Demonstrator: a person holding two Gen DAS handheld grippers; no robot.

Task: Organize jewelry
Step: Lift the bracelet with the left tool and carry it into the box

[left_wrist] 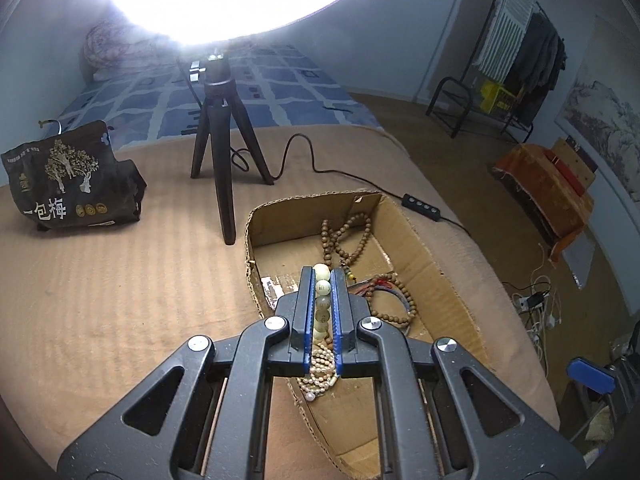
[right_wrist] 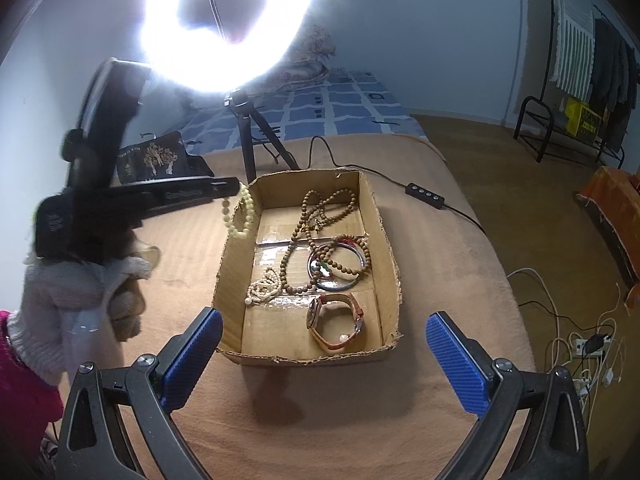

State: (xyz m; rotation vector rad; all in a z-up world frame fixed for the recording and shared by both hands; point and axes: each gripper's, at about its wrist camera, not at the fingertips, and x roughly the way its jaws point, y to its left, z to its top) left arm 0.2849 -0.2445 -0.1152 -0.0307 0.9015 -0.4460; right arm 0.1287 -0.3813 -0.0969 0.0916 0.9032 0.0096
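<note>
step: mid-carry. My left gripper (left_wrist: 322, 280) was clamped nearly all the way shut on the pale bead bracelet (right_wrist: 240, 214), holding it up over the far-left edge of the cardboard box (right_wrist: 394, 264), just at the rim.
other hand: right gripper (right_wrist: 324, 356) hung wide open w/ nothing in it, parked off the box's near edge.
orientation: bracelet dangled as a loop from my fingertips, long axis pretty much vertical; in the left wrist view the beads ran in a line along the fingers, pointing away from me.
in the box: wooden bead strands (right_wrist: 316, 216), pearl string (right_wrist: 264, 286), bangle (right_wrist: 336, 266), watch (right_wrist: 336, 322) near the front edge.
next, imo: decide where it goes, lower till the loop rests, then let go. Loose loop could swing and snag the rim.
</note>
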